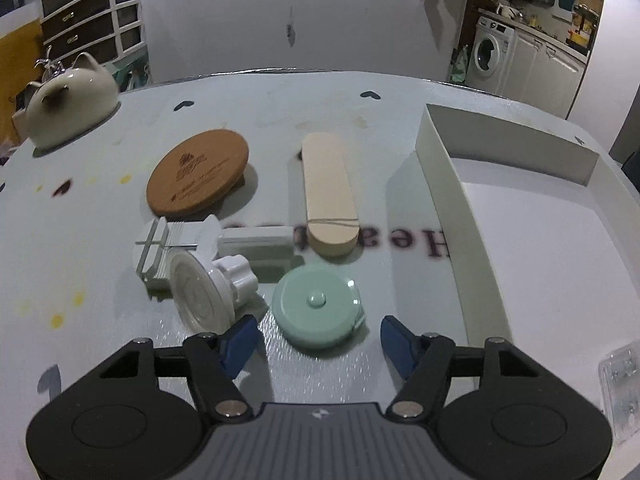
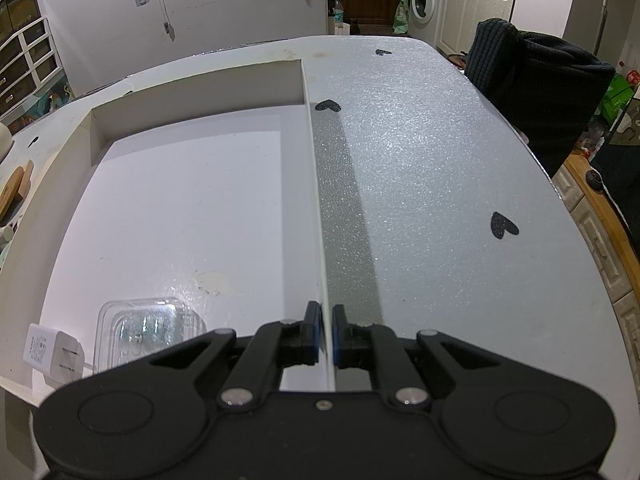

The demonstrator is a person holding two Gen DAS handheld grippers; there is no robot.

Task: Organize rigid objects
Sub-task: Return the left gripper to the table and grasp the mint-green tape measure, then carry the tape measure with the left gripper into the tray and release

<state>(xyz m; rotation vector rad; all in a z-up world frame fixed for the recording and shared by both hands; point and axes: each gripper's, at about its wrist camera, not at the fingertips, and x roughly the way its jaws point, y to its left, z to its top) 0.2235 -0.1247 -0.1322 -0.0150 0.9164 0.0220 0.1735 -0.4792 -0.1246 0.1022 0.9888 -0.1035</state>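
Seen only from the left wrist: left gripper with jaws apart, blue pads flanking the near edge of a mint-green round tape measure without pressing on it. Lay flat on the pale table, that tape measure, just left of the white tray. Crowded close on its left, a white suction-cup knob tipped on its side, touching or nearly touching a white slotted bracket and a pale rectangular block behind. Farther back, a beige oblong case lying lengthwise and a round cork coaster propped slightly off the surface on one edge. At the far left corner, a cream cat-eared teapot. Barely caught at the right margin, a clear plastic case, blurred.

Seen only from the right wrist: right gripper closed tight on the tray's thin right wall, one pad on each face of it. Shown plainly here, the tray's white floor, bare but for its near-left corner, where sat a clear plastic case with something glinting inside, possibly metal parts, too hazy to name, and beside it, touching or nearly so, a white plug adapter with two prongs. To the right of the wall, speckled tabletop with black heart marks, and at the far right edge a dark knitted cloth draped over something. Cut off at the left margin, only a sliver of the cork coaster.
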